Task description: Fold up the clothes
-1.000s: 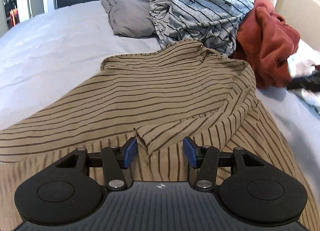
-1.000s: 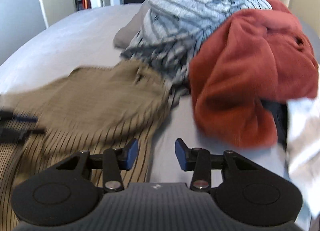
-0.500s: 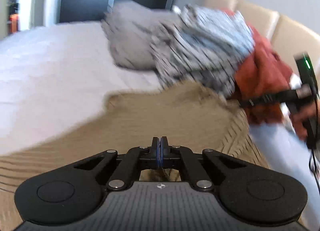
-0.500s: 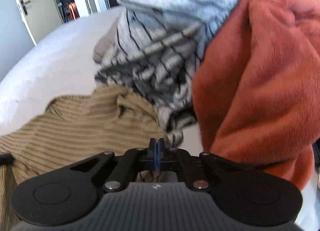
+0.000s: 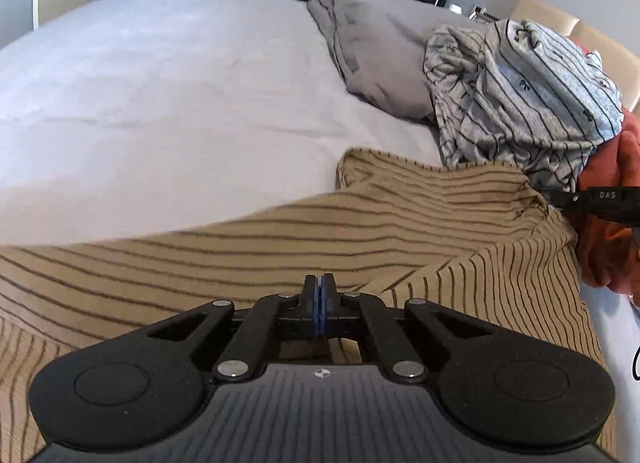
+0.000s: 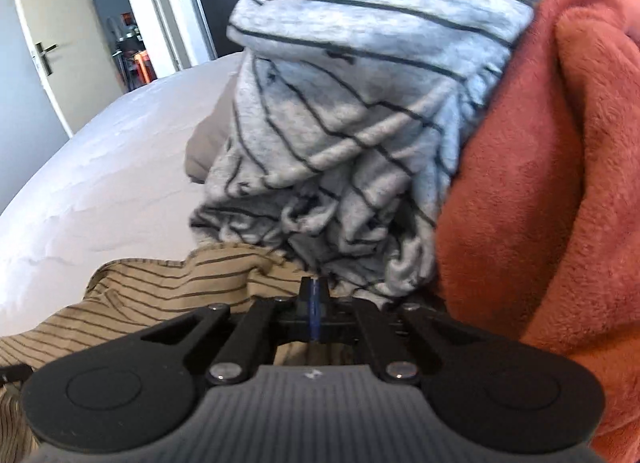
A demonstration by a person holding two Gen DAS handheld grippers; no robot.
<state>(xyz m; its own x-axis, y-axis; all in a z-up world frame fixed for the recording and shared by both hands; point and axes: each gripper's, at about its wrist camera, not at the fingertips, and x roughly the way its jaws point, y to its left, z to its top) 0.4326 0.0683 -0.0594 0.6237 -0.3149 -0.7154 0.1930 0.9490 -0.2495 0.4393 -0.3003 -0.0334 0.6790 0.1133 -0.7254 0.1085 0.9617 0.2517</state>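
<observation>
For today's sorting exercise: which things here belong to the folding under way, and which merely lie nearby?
In use:
- tan dark-striped shirt
- left gripper, shut at the shirt
- right gripper, shut at the shirt's edge

Lying about:
- grey black-striped garment
- rust-red fleece garment
- grey pillow
- white bedsheet

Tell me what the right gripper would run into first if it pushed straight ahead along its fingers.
The right gripper, shut on the tan striped shirt, points at the crumpled grey striped garment directly ahead. It would likely meet that first; the rust fleece sits off to the right. Depth is hard to judge.
</observation>
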